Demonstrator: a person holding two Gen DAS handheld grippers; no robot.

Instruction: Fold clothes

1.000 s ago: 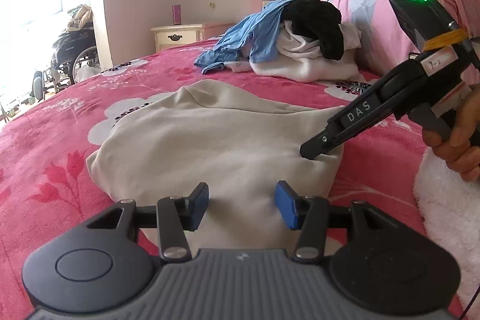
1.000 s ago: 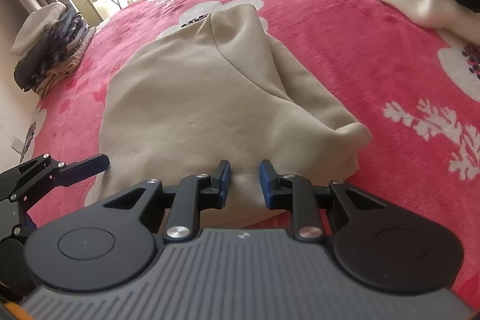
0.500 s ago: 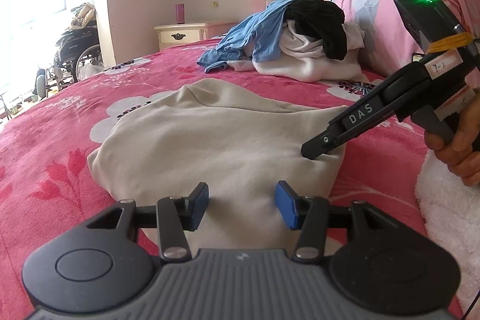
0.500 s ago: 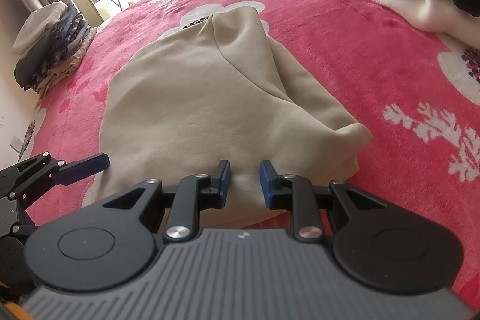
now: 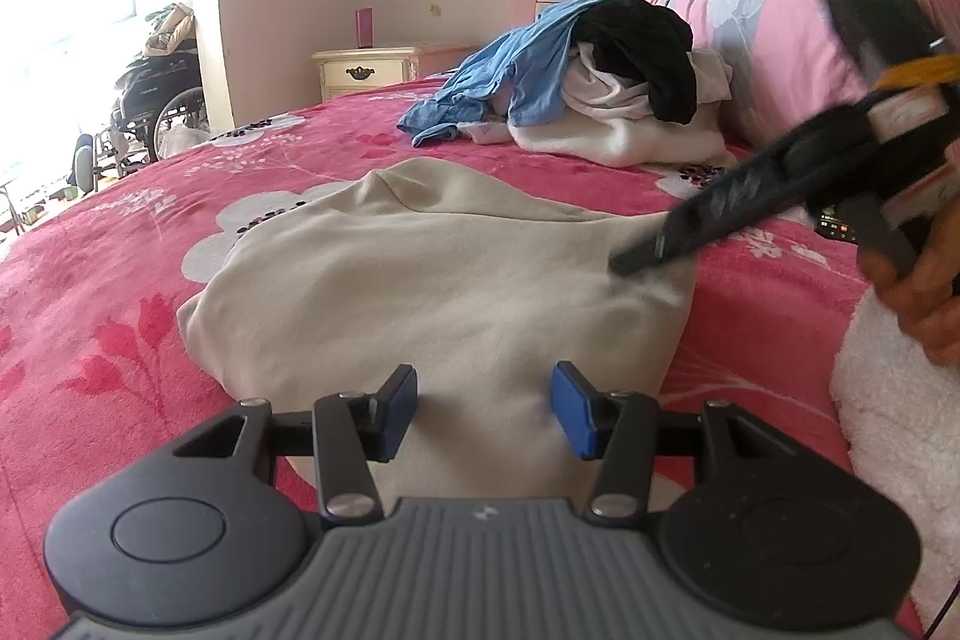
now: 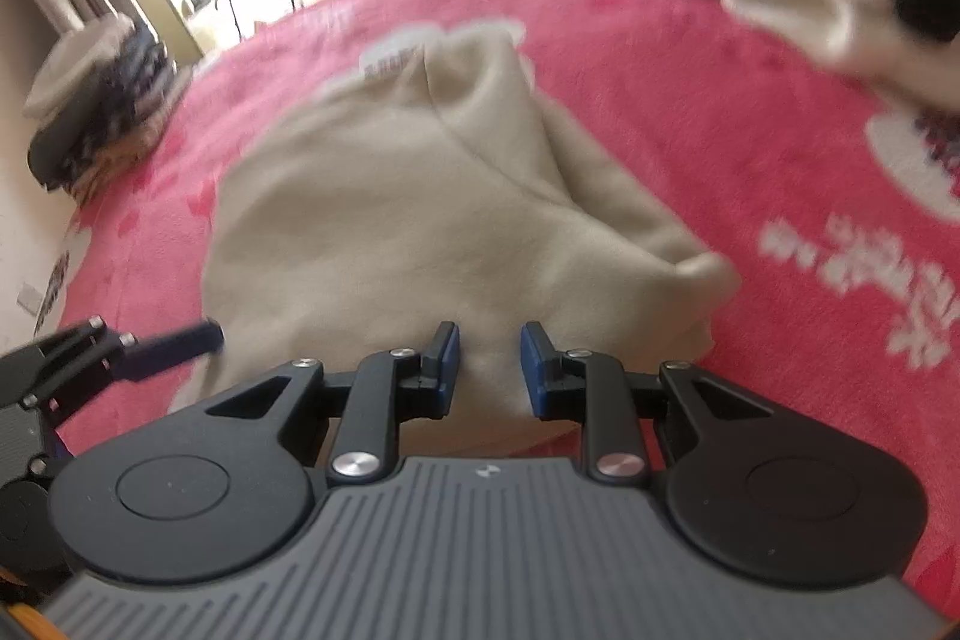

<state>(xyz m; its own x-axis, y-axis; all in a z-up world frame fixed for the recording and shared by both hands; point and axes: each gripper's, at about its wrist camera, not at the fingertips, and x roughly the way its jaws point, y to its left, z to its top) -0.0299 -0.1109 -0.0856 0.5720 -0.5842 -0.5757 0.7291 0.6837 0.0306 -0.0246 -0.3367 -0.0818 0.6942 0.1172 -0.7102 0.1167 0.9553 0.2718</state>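
A beige sweatshirt (image 5: 432,292) lies partly folded on the pink flowered bed (image 5: 108,280), apart from a pile of unfolded clothes (image 5: 600,88) near the pillows. The left gripper (image 5: 485,403) hovers at its near edge, jaws spread and holding nothing. The right gripper (image 6: 489,361) sits over the right corner, jaws narrowly apart and empty, probably placed to take the next fold.

Black hand-held grippers with blue pads

Left gripper (image 5: 485,411) and right gripper (image 6: 490,363): ribbed grey housing, round black side caps, silver screws; the right one carries a green light, yellow band and white label.
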